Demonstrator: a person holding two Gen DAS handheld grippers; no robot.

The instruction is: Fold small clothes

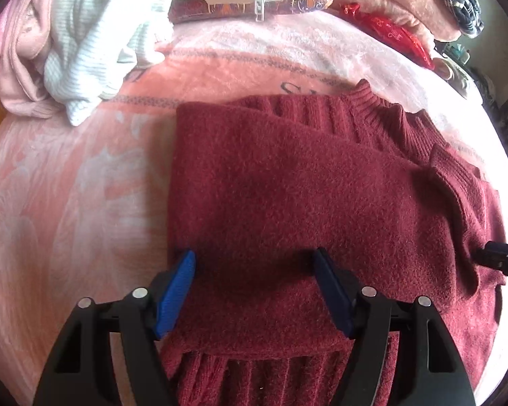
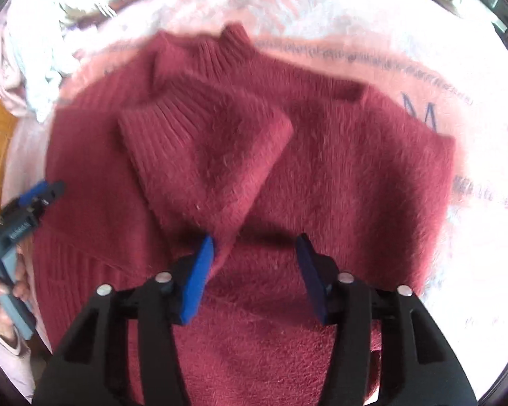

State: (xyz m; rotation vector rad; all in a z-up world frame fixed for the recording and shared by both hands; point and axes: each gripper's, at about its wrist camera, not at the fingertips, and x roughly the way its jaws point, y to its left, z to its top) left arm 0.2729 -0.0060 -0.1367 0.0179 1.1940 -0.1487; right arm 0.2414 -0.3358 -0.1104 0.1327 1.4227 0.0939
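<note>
A dark red knitted sweater is found laid on a pink blanket covering the bed, partly folded, with one ribbed-cuffed sleeve turned across its body. The left gripper is positioned over the near part of the sweater, fingers spread apart and nothing grasped. The right gripper is likewise held above the fabric, fingers released. A heap of white and pink clothes is noted at far left.

Bright daylight, fisheye-warped edges, motion blur in right wrist view.
</note>
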